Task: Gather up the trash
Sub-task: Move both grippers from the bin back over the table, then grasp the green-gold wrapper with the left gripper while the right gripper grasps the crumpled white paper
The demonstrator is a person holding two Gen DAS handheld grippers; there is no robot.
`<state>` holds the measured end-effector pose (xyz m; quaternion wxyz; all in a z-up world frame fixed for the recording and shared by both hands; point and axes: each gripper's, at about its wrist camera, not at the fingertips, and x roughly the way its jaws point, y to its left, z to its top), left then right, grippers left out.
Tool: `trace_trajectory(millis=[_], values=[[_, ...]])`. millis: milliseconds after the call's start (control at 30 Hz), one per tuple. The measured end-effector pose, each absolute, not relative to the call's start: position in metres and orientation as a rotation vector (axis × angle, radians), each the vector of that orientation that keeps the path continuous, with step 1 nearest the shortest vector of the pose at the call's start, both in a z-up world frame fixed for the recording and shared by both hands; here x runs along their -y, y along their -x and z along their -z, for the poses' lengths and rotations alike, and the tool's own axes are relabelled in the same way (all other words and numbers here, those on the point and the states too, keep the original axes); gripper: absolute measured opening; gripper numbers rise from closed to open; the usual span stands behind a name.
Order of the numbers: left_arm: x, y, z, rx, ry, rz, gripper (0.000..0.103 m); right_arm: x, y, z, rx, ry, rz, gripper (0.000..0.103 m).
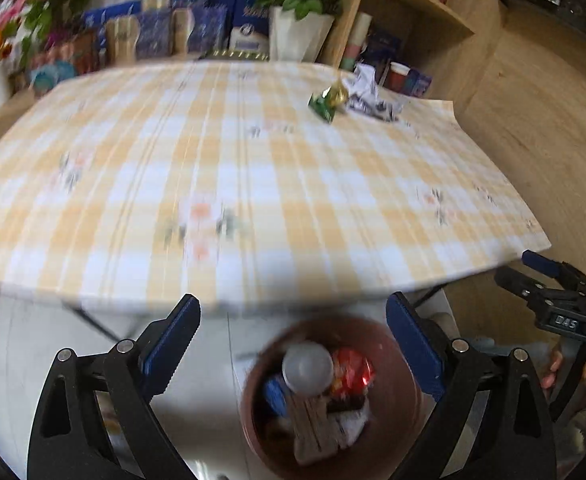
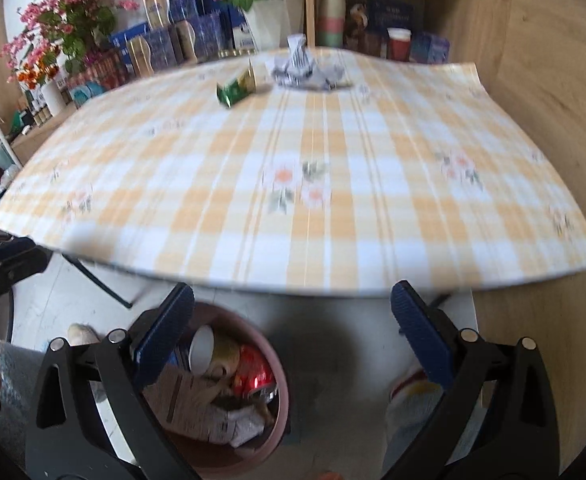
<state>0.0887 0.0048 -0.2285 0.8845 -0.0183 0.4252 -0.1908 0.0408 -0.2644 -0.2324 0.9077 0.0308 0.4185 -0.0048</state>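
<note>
Left gripper (image 1: 293, 344): jaws spread wide, holding nothing, above bin.
Right gripper (image 2: 293, 328): spread, empty.
Bin (image 1: 405, 432): floor, 6 o'clock, trash inside.
Green wrapper (image 2: 237, 89): table's far side, 11 o'clock; long axis tilted up-right.
Crumpled paper (image 2: 301, 68): beside wrapper, 12 o'clock.

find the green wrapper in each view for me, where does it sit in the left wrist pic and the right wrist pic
Left wrist view: the green wrapper lies upper right, on the far part of the checked tablecloth.
Right wrist view: it lies upper centre-left, again on the far part.
Shared landmark: the crumpled white paper sits just right of it in both views.
</note>
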Motion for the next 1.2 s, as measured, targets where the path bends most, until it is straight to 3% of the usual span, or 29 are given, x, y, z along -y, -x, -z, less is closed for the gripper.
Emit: trace_trajectory(millis=[233, 567, 700, 833, 967, 1100, 1200], values=[[0.033, -0.180, 0.210, -0.831, -0.050, 0.485, 0.092, 0.290, -0.091, 0.216, -0.838, -0.066, 0.004, 0.097], [0.100, -0.316, 0.226, -0.846, -0.104, 0.544, 0.086, 0.335, -0.155, 0.218, -0.854, -0.123, -0.028, 0.097], [0.121, -0.352, 0.239, -0.889, -0.128, 0.567, 0.069, 0.349, -0.172, 0.221, -0.863, -0.157, -0.072, 0.097], [0.130, -0.385, 0.251, -0.932, -0.083, 0.562, 0.065, 0.358, -0.186, 0.224, -0.872, -0.174, -0.100, 0.097], [0.140, -0.394, 0.256, -0.944, -0.110, 0.586, 0.036, 0.364, -0.207, 0.224, -0.880, -0.175, -0.127, 0.097], [0.137, -0.380, 0.251, -0.915, -0.128, 0.592, 0.025, 0.362, -0.234, 0.217, -0.866, -0.099, -0.128, 0.097], [0.123, -0.362, 0.241, -0.883, -0.081, 0.604, 0.024, 0.355, -0.265, 0.212, -0.843, -0.004, -0.122, 0.097]])
